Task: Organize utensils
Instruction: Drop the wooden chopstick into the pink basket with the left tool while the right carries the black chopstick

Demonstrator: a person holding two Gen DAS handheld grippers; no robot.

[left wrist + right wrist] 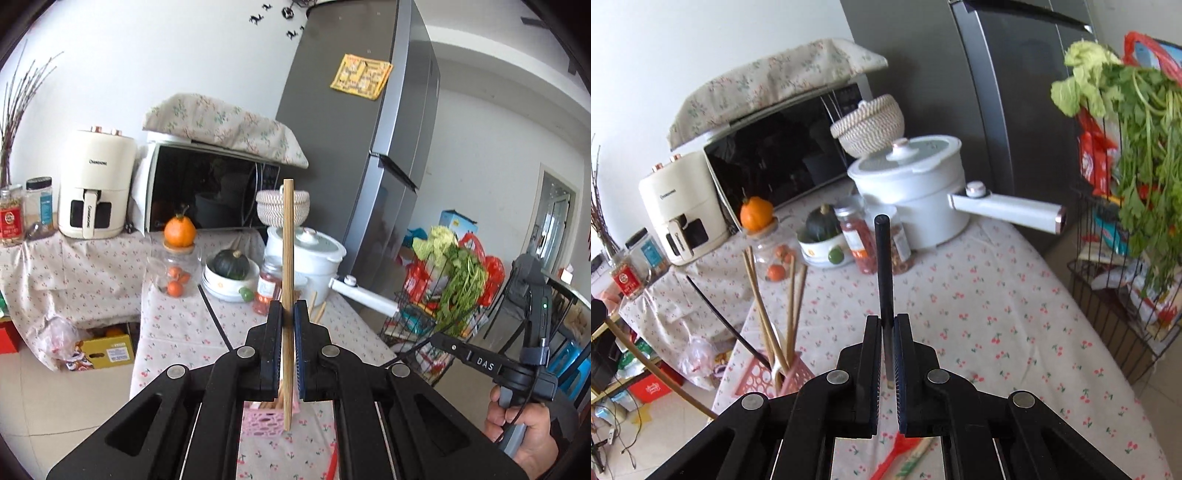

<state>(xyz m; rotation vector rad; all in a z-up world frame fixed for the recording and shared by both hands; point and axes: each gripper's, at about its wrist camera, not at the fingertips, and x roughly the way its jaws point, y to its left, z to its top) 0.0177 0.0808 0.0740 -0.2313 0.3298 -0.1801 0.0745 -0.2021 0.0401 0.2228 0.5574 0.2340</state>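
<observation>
My left gripper [289, 314] is shut on a light wooden chopstick [288, 243], held upright above the pink holder [264, 419], whose top shows just below the jaws with more wooden sticks in it. My right gripper [887, 325] is shut on a black chopstick [884, 266], held upright over the cherry-print tablecloth [997, 314]. In the right wrist view the pink holder [759, 376] stands at the lower left with several wooden chopsticks [764, 314] and a black one in it. A red utensil [892, 456] and a patterned chopstick lie on the cloth under the right gripper.
At the table's far end stand a white pot with a long handle [923, 199], spice jars [858, 243], a bowl with a squash [822, 240], a glass jar with an orange on it [757, 214], a microwave [210, 192] and an air fryer [96, 184]. A wire basket of greens [1134, 184] stands right of the table, by the fridge [354, 147].
</observation>
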